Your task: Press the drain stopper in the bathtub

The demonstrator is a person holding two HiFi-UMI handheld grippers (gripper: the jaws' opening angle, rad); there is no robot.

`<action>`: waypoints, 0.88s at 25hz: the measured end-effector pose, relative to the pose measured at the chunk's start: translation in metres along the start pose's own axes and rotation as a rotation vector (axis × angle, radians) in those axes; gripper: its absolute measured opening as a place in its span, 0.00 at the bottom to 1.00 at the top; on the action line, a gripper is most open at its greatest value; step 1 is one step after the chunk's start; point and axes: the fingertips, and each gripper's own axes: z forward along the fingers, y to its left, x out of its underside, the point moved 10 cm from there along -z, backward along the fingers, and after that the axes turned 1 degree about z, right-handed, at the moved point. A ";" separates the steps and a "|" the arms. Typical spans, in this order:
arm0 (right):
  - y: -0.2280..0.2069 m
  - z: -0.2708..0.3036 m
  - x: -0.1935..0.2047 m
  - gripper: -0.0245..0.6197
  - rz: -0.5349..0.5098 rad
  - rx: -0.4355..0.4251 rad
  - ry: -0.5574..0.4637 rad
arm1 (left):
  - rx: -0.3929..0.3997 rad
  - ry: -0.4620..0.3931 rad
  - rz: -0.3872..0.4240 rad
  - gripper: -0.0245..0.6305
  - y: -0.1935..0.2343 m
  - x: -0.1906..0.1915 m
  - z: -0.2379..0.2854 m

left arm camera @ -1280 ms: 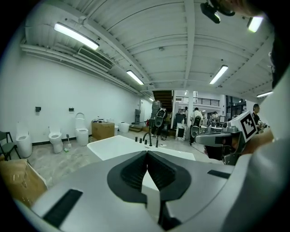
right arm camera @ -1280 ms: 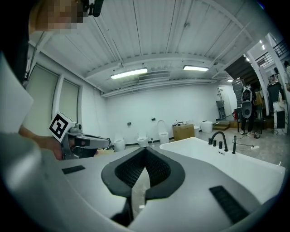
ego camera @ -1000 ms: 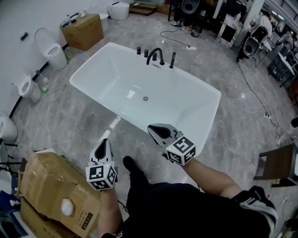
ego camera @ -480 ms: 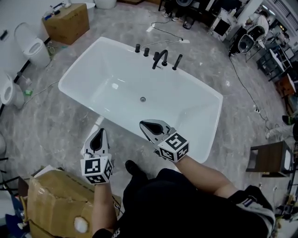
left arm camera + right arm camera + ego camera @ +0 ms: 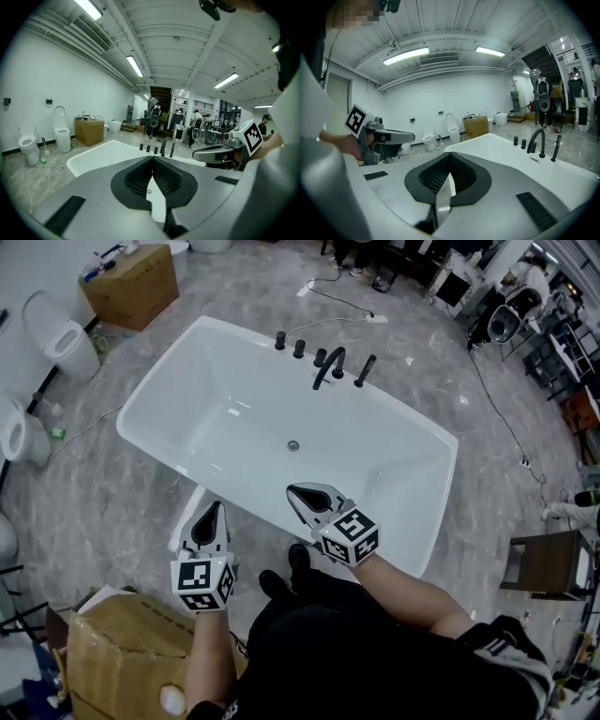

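- Bathtub [image 5: 417, 427]: one. White, rectangular and freestanding on a grey marbled floor [image 5: 103, 493]. Its basin holds nothing loose.
- Drain stopper [image 5: 292, 444]: one. A small round disc of grey metal with a darker ring. It sits in the tub's bottom at about mid-length, on the side nearer the taps. Nothing touches it.
- Black fittings [image 5: 330, 364]: one row on the tub's far rim. The left gripper view shows five pieces: short posts, an arched spout and a slim upright handle.
- Left tool [image 5: 217, 507]: one. Its jaws are pressed together with nothing between them [image 5: 152, 158]. It is held over the floor just outside the tub's near rim, well apart from the stopper.
- Right tool [image 5: 293, 490]: one. Its jaws are also closed on themselves and hold nothing [image 5: 450, 153]. It hangs above the tub's near rim, pointing toward the basin, well apart from the stopper.
- Toilets [image 5: 62, 330]: two are plainly seen along the left wall. Both are white.
- Cardboard boxes: two. One is beyond the tub at far left [image 5: 131, 282], the other beside the person's left arm [image 5: 112, 643].
- Cable [image 5: 342, 304]: one, trailing on the floor behind the taps.
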 end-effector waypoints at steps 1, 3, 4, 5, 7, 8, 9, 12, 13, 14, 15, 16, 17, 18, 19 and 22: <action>-0.009 0.002 -0.002 0.06 0.006 0.006 -0.005 | -0.003 0.009 0.004 0.06 -0.001 -0.005 0.008; -0.029 0.008 -0.006 0.06 0.023 0.003 -0.013 | -0.010 0.024 0.005 0.06 -0.002 -0.017 0.024; -0.039 0.011 -0.007 0.06 0.033 -0.006 -0.014 | -0.010 0.030 0.005 0.06 -0.005 -0.022 0.033; -0.049 0.013 -0.007 0.06 0.044 -0.016 -0.014 | -0.008 0.038 0.008 0.06 -0.008 -0.025 0.042; -0.066 0.016 -0.003 0.06 0.058 -0.034 -0.014 | -0.008 0.058 0.020 0.06 -0.015 -0.029 0.060; -0.074 0.017 -0.001 0.06 0.062 -0.040 -0.015 | -0.010 0.065 0.022 0.06 -0.017 -0.031 0.069; -0.081 0.019 0.000 0.06 0.064 -0.045 -0.017 | -0.012 0.068 0.020 0.06 -0.018 -0.034 0.077; -0.104 0.025 0.003 0.06 0.078 -0.046 -0.011 | -0.018 0.074 0.019 0.06 -0.019 -0.039 0.100; -0.111 0.027 0.004 0.06 0.085 -0.044 -0.007 | -0.018 0.079 0.021 0.06 -0.018 -0.039 0.107; -0.118 0.029 0.005 0.06 0.091 -0.041 -0.002 | -0.018 0.083 0.023 0.06 -0.016 -0.039 0.115; -0.124 0.032 0.007 0.06 0.094 -0.038 0.004 | -0.018 0.085 0.022 0.06 -0.013 -0.039 0.123; -0.130 0.036 0.008 0.06 0.094 -0.034 0.013 | -0.020 0.086 0.018 0.06 -0.009 -0.039 0.131; -0.136 0.041 0.009 0.06 0.094 -0.029 0.022 | -0.021 0.087 0.013 0.06 -0.003 -0.039 0.139; -0.141 0.047 0.009 0.06 0.094 -0.024 0.031 | -0.021 0.089 0.006 0.06 0.003 -0.038 0.146; -0.145 0.053 0.009 0.06 0.095 -0.018 0.040 | -0.019 0.091 0.003 0.06 0.009 -0.037 0.153; -0.159 0.080 0.004 0.06 0.092 0.003 0.066 | -0.008 0.108 0.003 0.06 0.033 -0.035 0.178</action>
